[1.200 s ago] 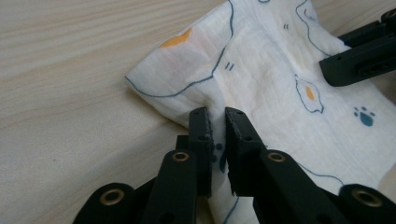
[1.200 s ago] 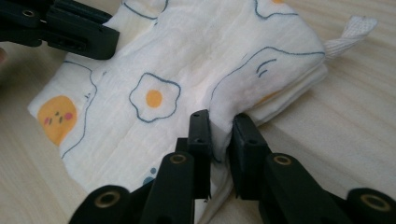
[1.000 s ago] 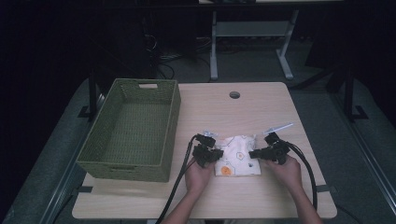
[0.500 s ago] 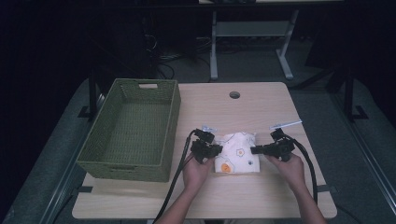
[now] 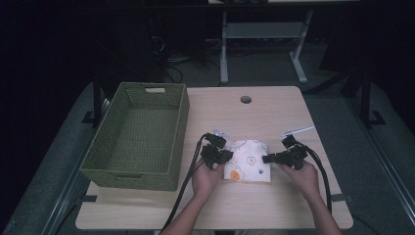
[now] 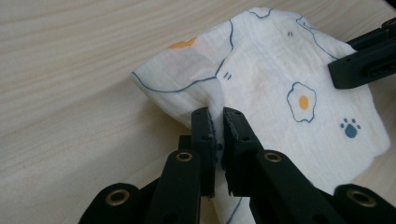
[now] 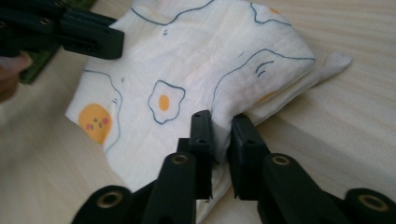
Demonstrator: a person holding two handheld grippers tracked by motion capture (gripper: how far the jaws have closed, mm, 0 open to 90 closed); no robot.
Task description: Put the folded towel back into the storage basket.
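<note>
A: Lighting, high view?
B: Table (image 5: 274, 112) evenly lit from above; the surrounding floor and room fall to near black. Picture soft, slightly grainy.
A: Gripper views?
B: Bright, diffuse. Cloth (image 6: 280, 79) sharp, weave visible, soft shadow at its folded edge. Jaws nearest the lens slightly blurred. A hand (image 7: 10, 74) at the frame edge is out of focus. No glare.

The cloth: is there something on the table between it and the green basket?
Nothing visible. The cloth, pinched by the left gripper and right gripper, has bare table between it and the green basket.
</note>
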